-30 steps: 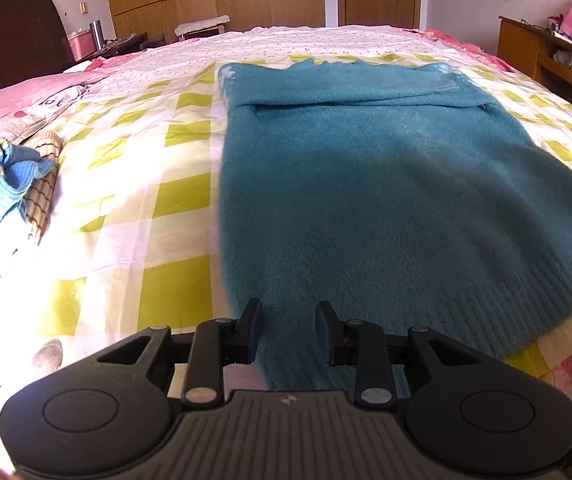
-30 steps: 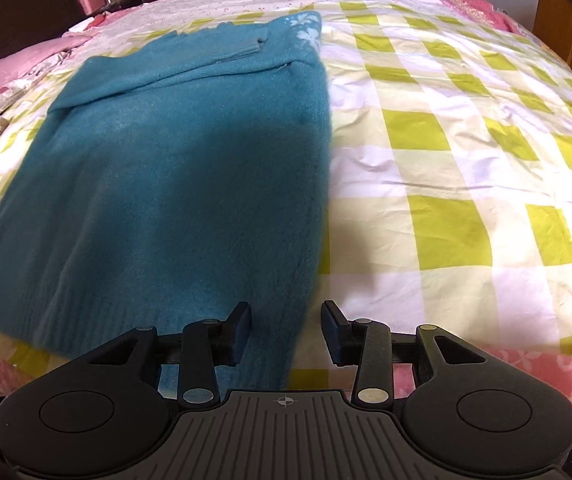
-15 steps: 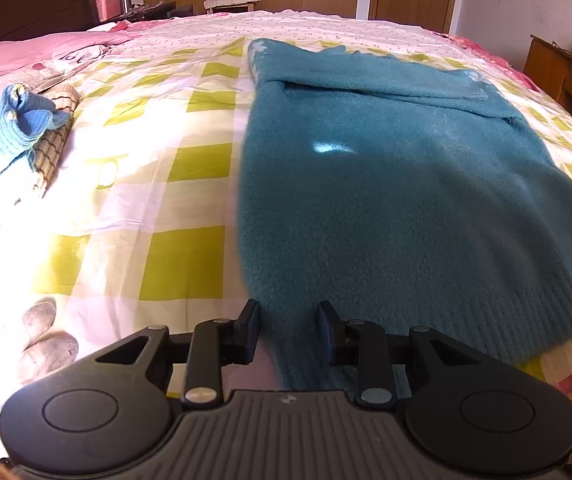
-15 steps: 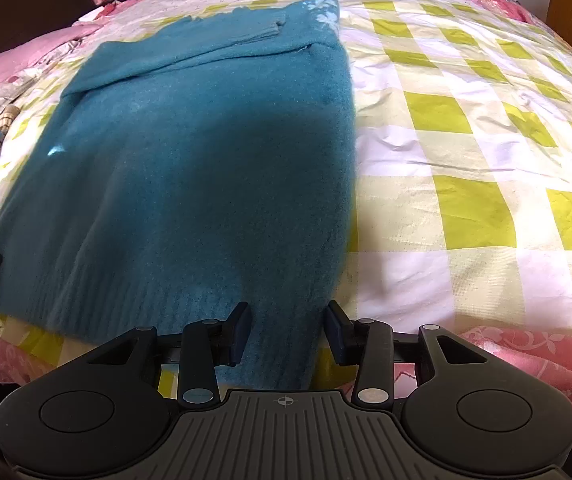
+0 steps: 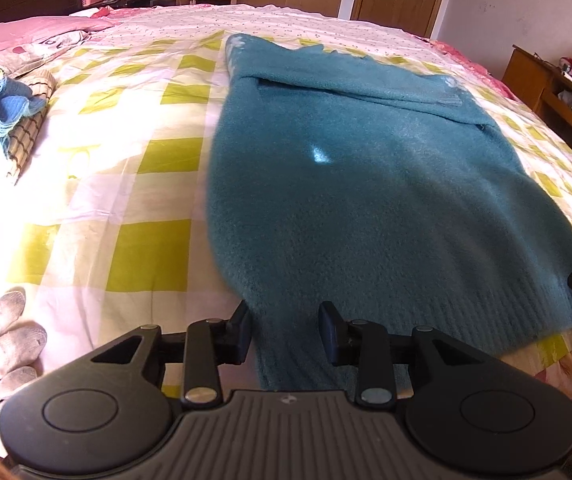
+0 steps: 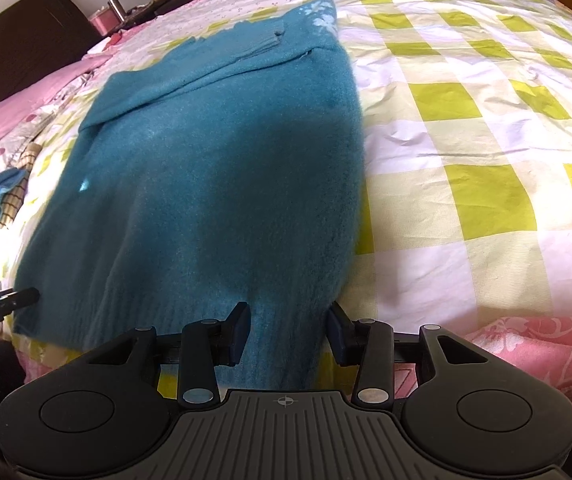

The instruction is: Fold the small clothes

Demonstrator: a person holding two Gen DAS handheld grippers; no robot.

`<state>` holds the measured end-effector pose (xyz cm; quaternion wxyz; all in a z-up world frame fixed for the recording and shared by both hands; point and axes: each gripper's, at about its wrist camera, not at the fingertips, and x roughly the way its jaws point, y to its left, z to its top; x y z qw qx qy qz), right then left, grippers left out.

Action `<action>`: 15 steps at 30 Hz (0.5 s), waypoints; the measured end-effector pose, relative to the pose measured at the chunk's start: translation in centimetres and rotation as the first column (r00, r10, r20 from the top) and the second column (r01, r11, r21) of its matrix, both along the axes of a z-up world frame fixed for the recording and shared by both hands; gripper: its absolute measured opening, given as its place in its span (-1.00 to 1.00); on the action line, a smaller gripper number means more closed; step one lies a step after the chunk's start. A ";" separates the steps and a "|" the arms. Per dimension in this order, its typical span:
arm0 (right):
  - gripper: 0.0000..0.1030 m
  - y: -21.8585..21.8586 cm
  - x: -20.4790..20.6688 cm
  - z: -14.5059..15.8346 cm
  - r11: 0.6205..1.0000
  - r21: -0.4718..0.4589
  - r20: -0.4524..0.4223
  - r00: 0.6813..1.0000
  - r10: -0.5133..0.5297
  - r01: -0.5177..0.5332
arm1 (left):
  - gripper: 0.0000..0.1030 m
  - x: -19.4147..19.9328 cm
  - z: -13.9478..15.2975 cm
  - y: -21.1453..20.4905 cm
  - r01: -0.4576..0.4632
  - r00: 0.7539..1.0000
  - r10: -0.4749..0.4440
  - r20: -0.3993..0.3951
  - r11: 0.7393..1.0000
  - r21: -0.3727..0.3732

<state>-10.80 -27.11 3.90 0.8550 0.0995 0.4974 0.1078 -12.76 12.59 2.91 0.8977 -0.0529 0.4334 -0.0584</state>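
Far left on the bed [image 5: 86, 184]: folded clothes [image 5: 2, 120], socks [image 5: 14, 344]. Left claw [image 5: 286, 330] part open over the sweater's [image 5: 365, 200] near-left hem corner, gripping nothing; right claw [image 6: 289, 330] likewise at the near-right corner. Sweater flat mid-bed, sleeves folded across the top. Best to pinch both corners level, then lift evenly — no skew. Hem edge under each claw hidden; pad contact unclear.

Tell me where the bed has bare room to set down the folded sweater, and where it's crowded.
Freest: the checked cover on the right of the teal sweater, bare to the pink edge. A narrower bare strip lies between the sweater and the blue and plaid clothes. Crowded: that left side, with grey socks near the front corner.
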 end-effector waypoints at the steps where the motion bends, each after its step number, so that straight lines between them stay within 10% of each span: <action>1: -0.20 -0.1 0.3 -0.3 1.000 0.004 -0.005 1.000 -0.010 0.010 | -0.24 0.2 -0.1 -0.1 0.000 1.000 0.000 -0.001 1.000 0.008; 5: -0.22 -0.2 0.6 -0.6 0.999 0.027 -0.010 0.999 -0.034 0.034 | -0.20 0.7 -0.3 -0.3 0.000 1.000 0.001 -0.013 0.999 0.033; 8: -0.62 -0.7 0.3 -0.4 0.997 0.059 -0.004 0.999 -0.044 0.044 | -0.56 0.7 0.3 -0.2 0.012 1.000 -0.012 -0.002 0.999 0.030; 15: -0.75 -1.4 0.8 1.4 0.976 0.214 0.061 0.997 -0.056 0.042 | -0.70 1.4 3.2 1.1 0.004 0.997 0.007 0.077 0.989 -0.146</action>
